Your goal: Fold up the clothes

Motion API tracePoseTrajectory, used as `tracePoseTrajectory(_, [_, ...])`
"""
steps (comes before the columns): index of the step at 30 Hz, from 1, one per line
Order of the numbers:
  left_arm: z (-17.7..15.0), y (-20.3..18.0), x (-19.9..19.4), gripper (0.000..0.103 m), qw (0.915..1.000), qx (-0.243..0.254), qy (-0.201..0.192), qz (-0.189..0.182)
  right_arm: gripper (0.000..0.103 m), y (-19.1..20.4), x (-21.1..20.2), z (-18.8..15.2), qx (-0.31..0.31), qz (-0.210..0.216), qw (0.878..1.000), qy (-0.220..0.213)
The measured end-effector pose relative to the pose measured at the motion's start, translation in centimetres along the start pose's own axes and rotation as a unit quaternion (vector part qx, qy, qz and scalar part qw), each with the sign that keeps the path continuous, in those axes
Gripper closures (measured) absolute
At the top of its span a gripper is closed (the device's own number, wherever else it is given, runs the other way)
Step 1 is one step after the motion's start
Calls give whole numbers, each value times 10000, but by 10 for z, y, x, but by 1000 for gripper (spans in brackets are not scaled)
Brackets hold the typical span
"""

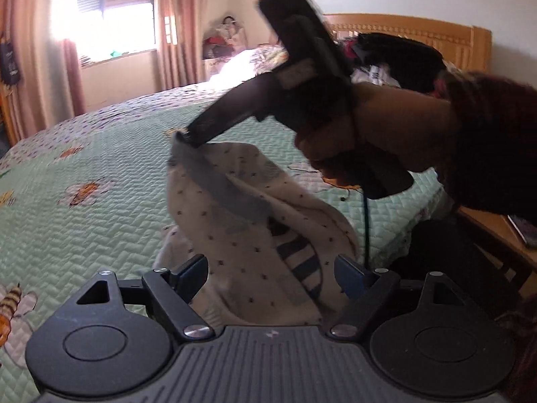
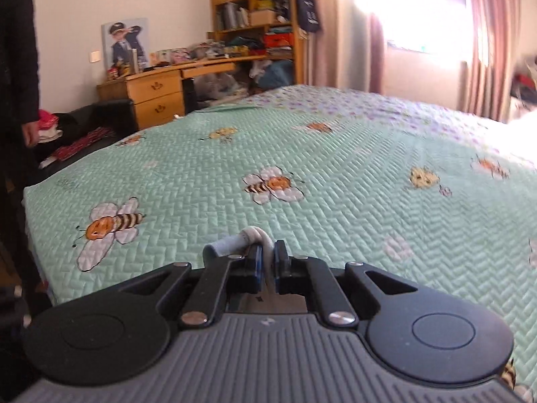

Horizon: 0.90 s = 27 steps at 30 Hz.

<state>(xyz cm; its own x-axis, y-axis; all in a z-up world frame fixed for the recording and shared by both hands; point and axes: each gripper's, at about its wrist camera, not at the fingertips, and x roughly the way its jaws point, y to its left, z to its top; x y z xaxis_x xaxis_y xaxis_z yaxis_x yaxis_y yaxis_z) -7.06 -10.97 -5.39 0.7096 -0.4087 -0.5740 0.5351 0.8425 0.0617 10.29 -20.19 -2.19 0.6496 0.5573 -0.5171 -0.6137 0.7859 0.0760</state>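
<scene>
A cream garment [image 1: 248, 235] with small dark dots and a striped bee print hangs above the green bee-patterned quilt [image 1: 84, 228]. My right gripper [image 1: 186, 139], held in a hand [image 1: 386, 134], is shut on the garment's grey ribbed edge and lifts it. In the right wrist view that edge [image 2: 235, 243] curls out between the closed fingers of the right gripper [image 2: 267, 265]. My left gripper [image 1: 270, 277] is open wide near the garment's lower part, and its pads do not press the cloth.
The quilt [image 2: 335, 184] covers a wide bed. A wooden headboard [image 1: 436, 37] with a pile of dark clothes [image 1: 396, 57] lies beyond. A cluttered desk [image 2: 157, 90], a shelf [image 2: 255, 10] and a standing person in dark clothes [image 2: 16, 67] are past the bed's foot.
</scene>
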Motion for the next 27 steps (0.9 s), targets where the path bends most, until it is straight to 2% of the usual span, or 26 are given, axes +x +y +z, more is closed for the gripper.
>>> tracePoseTrajectory(2, [0, -11, 18, 19, 9996, 203, 181, 88, 86, -5, 5, -5, 3, -132, 9998, 143])
tracePoseTrajectory(4, [-4, -9, 33, 20, 9987, 164, 438, 197, 83, -9, 7, -5, 5, -74, 9996, 262])
tracePoseTrajectory(5, [-7, -4, 36, 20, 9984, 51, 517, 243, 75, -13, 1, -8, 35, -55, 9997, 243])
tracePoseTrajectory(8, [-11, 11, 35, 20, 9976, -335, 542, 256, 66, -21, -34, -17, 120, 92, 9999, -26])
tracePoseTrajectory(9, [-11, 16, 33, 20, 9972, -465, 521, 252, 64, -20, -45, -21, 19, 176, 9998, -94])
tracePoseTrajectory(11, [-12, 25, 30, 20, 9962, -726, 443, 181, 52, -13, -64, -30, -338, 344, 9988, -133])
tracePoseTrajectory(13, [-13, 32, 28, 20, 9948, -906, 426, 175, 51, -4, -79, -40, -776, 454, 9959, -131])
tracePoseTrajectory(17, [-15, 33, 20, 20, 9947, -911, 399, 263, 51, 22, -73, -66, -1978, 103, 9802, 72])
tracePoseTrajectory(20, [-13, 30, 9, 19, 9956, -834, 274, 329, 51, 25, -63, -75, -2216, 9, 9749, 210])
tracePoseTrajectory(24, [-8, 25, 2, 19, 9974, -602, 209, 339, 49, 27, -55, -74, -2181, 104, 9756, 246])
tracePoseTrajectory(27, [-10, 20, 2, 19, 9978, -562, 219, 265, 47, 40, -47, -77, -2563, -148, 9660, 294])
